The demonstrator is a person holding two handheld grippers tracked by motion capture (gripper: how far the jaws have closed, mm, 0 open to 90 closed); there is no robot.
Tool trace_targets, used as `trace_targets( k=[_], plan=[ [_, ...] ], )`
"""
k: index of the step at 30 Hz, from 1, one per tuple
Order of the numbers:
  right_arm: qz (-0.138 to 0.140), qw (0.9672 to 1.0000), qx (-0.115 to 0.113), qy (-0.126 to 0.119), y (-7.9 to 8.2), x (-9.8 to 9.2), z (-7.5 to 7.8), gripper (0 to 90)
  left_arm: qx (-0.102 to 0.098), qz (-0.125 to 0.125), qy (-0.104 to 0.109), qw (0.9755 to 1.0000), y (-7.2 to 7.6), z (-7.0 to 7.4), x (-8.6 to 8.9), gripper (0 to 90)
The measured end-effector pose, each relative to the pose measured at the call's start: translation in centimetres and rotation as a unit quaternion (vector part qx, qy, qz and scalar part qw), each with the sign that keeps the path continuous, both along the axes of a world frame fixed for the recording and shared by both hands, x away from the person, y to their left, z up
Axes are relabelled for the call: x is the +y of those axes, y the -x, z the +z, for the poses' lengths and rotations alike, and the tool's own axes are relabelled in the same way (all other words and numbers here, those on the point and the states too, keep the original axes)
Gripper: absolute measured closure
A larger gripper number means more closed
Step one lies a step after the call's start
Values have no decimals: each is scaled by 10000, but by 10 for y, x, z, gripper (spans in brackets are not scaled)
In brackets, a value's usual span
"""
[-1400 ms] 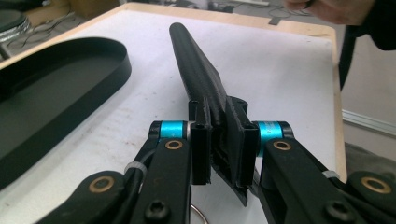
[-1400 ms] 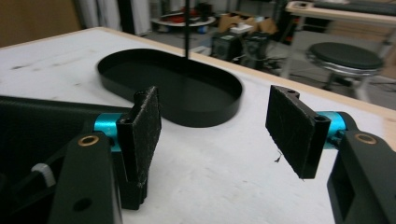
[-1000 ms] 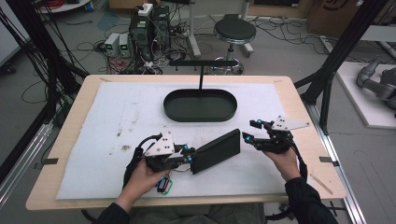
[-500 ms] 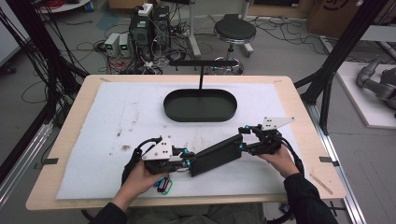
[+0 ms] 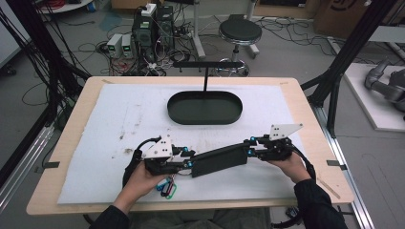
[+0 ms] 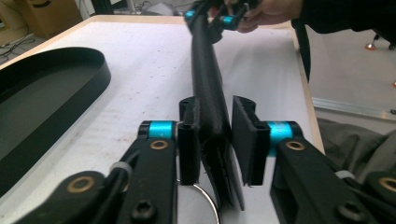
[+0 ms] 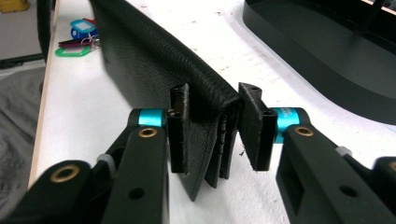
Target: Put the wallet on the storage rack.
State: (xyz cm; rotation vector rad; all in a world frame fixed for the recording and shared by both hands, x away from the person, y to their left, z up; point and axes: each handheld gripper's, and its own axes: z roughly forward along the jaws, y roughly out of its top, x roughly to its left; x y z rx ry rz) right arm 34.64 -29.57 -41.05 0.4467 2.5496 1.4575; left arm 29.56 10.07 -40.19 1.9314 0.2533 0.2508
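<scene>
One black leather wallet (image 5: pixel 219 160) spans the lower middle of the high view, held at each end by one of the two grippers. The left gripper (image 6: pixel 212 135) has its jaws narrowly apart around the wallet's near end: the left jaw presses the leather, while a slim gap shows at the right jaw. The right gripper (image 7: pixel 212 128) straddles the folded spine likewise, its left jaw touching, its right jaw just clear. A second ago the right gripper stood apart from the wallet at the right; it has since come in to the wallet's far end. One oval black tray (image 5: pixel 204 107) sits above centre on the bench (image 5: pixel 76 119). One bunch of key tags (image 5: pixel 167 187) lies below the left hand (image 5: pixel 138 183).
</scene>
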Motion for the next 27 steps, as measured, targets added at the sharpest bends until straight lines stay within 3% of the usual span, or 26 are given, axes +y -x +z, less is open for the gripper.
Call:
trace_targets(
  k=[3,4,6,9,17,18,19,20,27],
  plan=[
    [52,10000,-17,12,2,-2,0,702,41,72,-7,10000,-2,-1,0,560],
    [73,10000,-21,29,2,-2,0,709,111,98,-4,9999,-3,-1,0,560],
    [105,9999,-27,54,5,-4,0,719,189,184,-17,9996,-4,-4,0,454],
    [100,9999,-26,83,8,-5,1,724,381,178,-114,9991,-7,-8,-4,429],
    [47,10000,19,63,12,-5,1,724,622,204,-368,9972,-8,-14,-18,413],
    [48,10000,32,58,12,-6,1,724,667,230,-384,9968,-8,-15,-19,420],
    [37,10000,31,50,12,-6,1,724,700,145,-447,9964,-9,-17,-21,482],
    [37,10000,66,26,13,-6,0,724,605,70,-476,9970,-8,-17,-22,671],
    [81,9999,122,-59,14,-10,0,694,603,-26,-404,9974,-10,-16,-23,741]
  ],
)
